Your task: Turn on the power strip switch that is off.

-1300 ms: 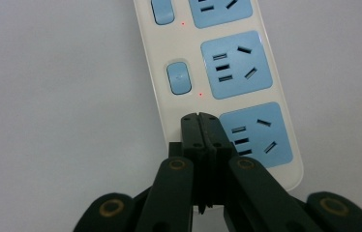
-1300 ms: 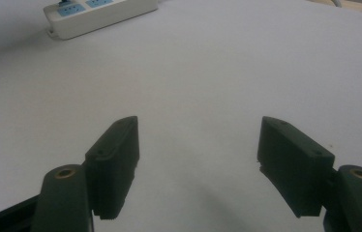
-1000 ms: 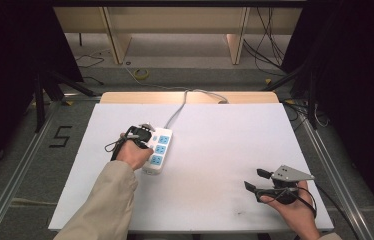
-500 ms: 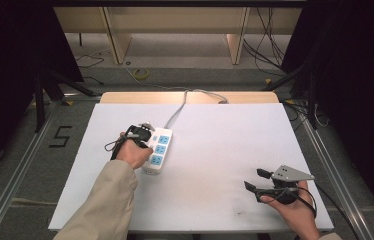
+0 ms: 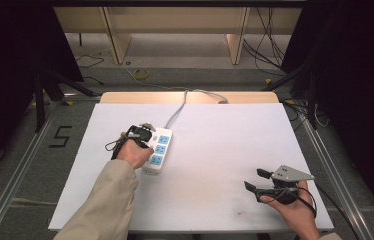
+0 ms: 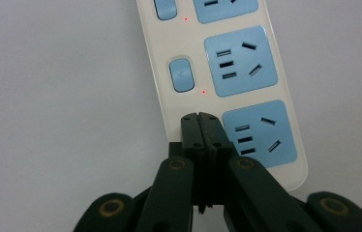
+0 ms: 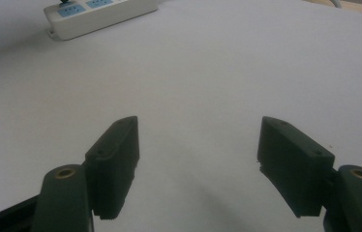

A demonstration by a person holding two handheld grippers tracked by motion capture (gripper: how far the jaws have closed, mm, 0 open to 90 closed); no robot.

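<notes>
1. Pressing together with no gap, the two black jaws of the left tool point(image 6: 199, 117) meet tip to tip and hold nothing between them.
2. In the left gripper view the joined tips sit on the top face of the cream plastic power strip with three pale-blue sockets point(image 6: 227, 72), at the spot beside the nearest socket where a switch would stand in line with the others.
3. Just beyond the tips, a blue rocker switch point(image 6: 181, 75) has a small red light point(image 6: 203, 91) glowing next to it; a second switch and a second red dot show farther along the strip.
4. From the high view, the left tool point(image 5: 144, 133) rests against the left edge of the power strip point(image 5: 160, 150), with the person's hand point(image 5: 134, 154) wrapped around it and a beige sleeve point(image 5: 106, 205) trailing back.
5. The strip lies left of centre on the white bench point(image 5: 215, 150), running away from the person, and its grey cable point(image 5: 177, 111) leads off the far edge.
6. Well apart from it, the right tool point(image 5: 255, 180) sits at the near right part of the bench, topped by its grey three-cornered plate point(image 5: 290, 173).
7. Its jaws stand wide, with bare white bench between them in the right gripper view point(image 7: 198, 159).
8. That view has the power strip point(image 7: 101, 14) far off at the top left.
</notes>
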